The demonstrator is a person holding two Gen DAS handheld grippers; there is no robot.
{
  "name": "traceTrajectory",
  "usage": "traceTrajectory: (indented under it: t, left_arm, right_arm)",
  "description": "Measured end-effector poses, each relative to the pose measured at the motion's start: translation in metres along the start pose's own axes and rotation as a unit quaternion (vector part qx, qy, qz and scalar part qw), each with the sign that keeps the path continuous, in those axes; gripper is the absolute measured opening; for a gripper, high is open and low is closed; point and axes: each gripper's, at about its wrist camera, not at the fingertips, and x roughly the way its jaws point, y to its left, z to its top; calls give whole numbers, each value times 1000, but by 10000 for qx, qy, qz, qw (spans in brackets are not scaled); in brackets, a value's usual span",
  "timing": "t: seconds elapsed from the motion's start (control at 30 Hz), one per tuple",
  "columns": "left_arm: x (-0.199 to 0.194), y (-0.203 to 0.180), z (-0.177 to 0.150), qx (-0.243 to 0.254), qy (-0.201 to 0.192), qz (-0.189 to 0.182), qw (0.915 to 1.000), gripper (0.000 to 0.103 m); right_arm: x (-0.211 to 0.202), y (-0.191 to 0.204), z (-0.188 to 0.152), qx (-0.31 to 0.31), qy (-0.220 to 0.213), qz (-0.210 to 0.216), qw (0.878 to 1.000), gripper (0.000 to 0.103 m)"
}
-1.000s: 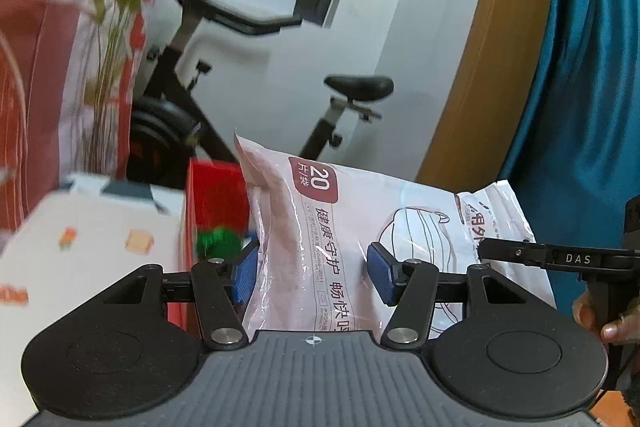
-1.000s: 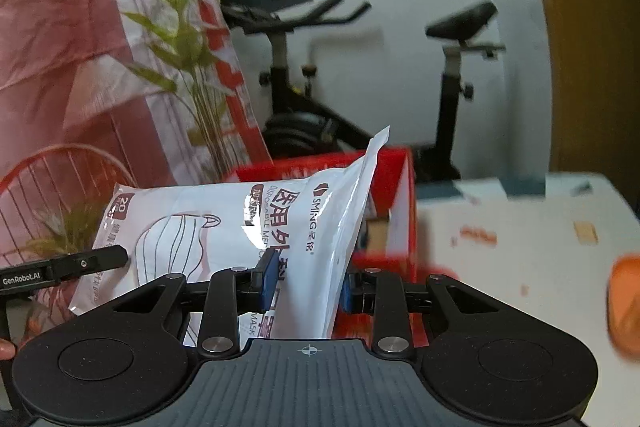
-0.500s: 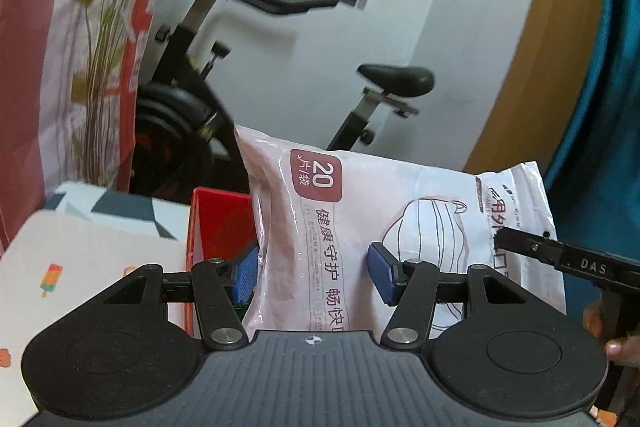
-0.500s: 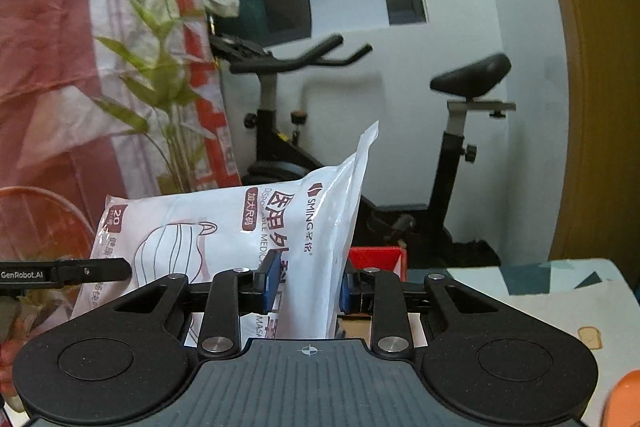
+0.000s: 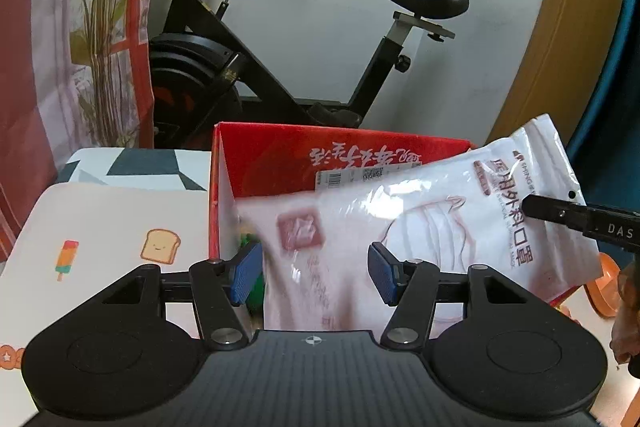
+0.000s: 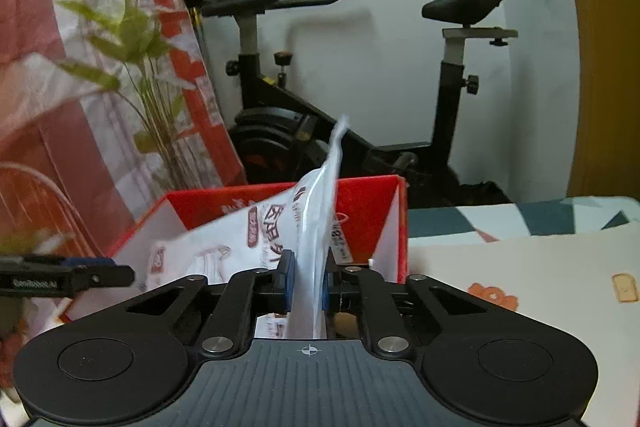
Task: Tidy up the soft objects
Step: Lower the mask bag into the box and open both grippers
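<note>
A white pack of face masks [image 5: 460, 227] slants over the open red box [image 5: 340, 139], its blurred left end dipping inside. That end lies between the pads of my left gripper [image 5: 314, 271], which stand well apart and do not visibly press it. In the right wrist view, my right gripper [image 6: 307, 281] has its jaws closing, both pads pinching the pack's [image 6: 240, 251] thin end seam above the box [image 6: 372, 203]. The right gripper's finger [image 5: 580, 223] lies across the pack's raised end. The left gripper's finger [image 6: 68, 279] shows at the left edge.
The box stands at the far edge of a white table mat [image 5: 100, 227] printed with toast and ice lollies. Behind it are an exercise bike [image 5: 280, 67], a green plant [image 6: 132, 39] and a red-and-white curtain. Something green [image 5: 250, 239] lies in the box. An orange object [image 5: 604, 291] sits right.
Both grippers came forward over the red box with the pack. The pack tipped from standing upright to slanting, left end down into the box. The right jaws drew closer together on its seam.
</note>
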Motion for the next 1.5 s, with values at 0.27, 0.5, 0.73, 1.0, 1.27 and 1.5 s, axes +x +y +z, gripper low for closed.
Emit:
traceTrajectory:
  t: [0.27,0.5,0.73,1.0,1.27,1.5]
  left_arm:
    - [7,-7,3,0,-57,-113,9999,60]
    - [11,-7,4,-17,-91,-87,9999,59]
    - [9,-7,4,18,-114,-69,9999,57]
    - [8,-10,3,37,-156,-73,9998,57]
    - [10,-13,4,124,-199,22,9997,53]
    - [12,-13,4,265,-189,255,9991,49]
  right_arm:
    - [17,27,5,-578,495,-154,9970,8]
    - [48,54,3,-1335,1223,-551,9819,8]
    - [69,50,0,-1232,1749,-667,9746,16]
    - [56,34,8,-1123,1929,-706,9722,54]
    - [28,29,45,-1311,1481,-515,9789,28]
    - [67,41,28,-1616,1916,-422,9672,5]
